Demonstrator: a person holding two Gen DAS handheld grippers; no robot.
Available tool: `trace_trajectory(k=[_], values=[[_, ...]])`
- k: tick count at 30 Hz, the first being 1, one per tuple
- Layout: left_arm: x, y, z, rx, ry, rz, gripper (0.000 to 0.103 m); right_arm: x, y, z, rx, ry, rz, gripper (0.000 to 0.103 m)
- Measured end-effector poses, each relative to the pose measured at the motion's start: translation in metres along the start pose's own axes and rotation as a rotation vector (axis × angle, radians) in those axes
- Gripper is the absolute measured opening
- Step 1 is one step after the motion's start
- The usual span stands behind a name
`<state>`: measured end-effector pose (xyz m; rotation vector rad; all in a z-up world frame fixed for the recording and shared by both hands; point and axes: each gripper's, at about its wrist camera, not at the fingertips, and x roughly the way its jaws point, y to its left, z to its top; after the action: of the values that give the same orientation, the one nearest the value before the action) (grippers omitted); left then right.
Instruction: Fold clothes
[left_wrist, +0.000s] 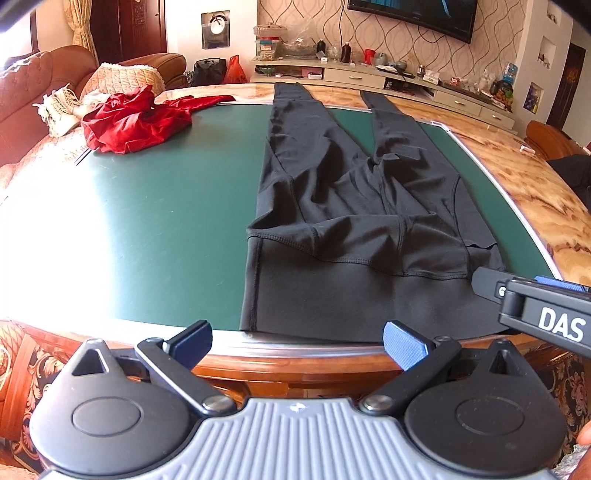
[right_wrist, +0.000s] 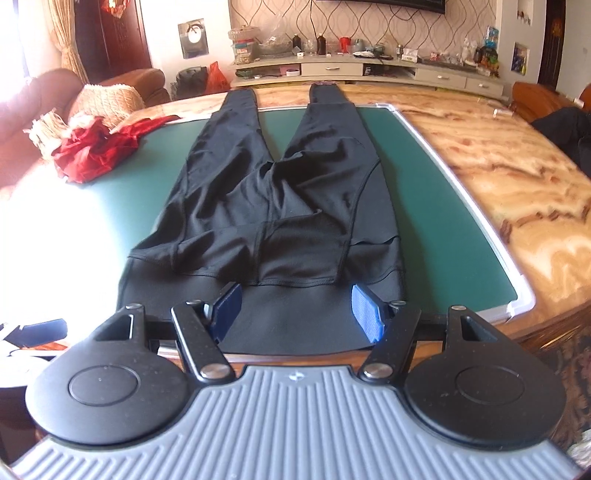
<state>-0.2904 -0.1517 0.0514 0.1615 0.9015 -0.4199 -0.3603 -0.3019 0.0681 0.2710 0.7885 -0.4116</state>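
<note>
Black leggings (left_wrist: 332, 206) lie flat on the green mat (left_wrist: 166, 206), waistband at the near edge, legs spread and pointing away; they also show in the right wrist view (right_wrist: 266, 206). My left gripper (left_wrist: 297, 343) is open and empty, just short of the waistband at the table's near edge. My right gripper (right_wrist: 295, 314) is open and empty, its fingers over the waistband's near edge; its body shows at the right of the left wrist view (left_wrist: 535, 306).
A crumpled red garment (left_wrist: 136, 118) lies at the mat's far left, also in the right wrist view (right_wrist: 96, 147). The mat sits on a marble-patterned table (left_wrist: 517, 173) with a wooden rim. Sofas stand left; a cluttered TV cabinet (left_wrist: 369, 74) stands behind.
</note>
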Motion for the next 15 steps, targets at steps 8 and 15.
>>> trace_trajectory(k=[8, 15], values=[[-0.003, -0.004, -0.014, 0.045, 0.015, 0.020, 0.102, -0.010, -0.003, -0.014, 0.019, -0.003, 0.042, 0.074], [-0.006, -0.006, -0.028, 0.047, 0.027, 0.013, 0.102, -0.016, 0.000, -0.025, 0.000, 0.018, 0.025, 0.074]])
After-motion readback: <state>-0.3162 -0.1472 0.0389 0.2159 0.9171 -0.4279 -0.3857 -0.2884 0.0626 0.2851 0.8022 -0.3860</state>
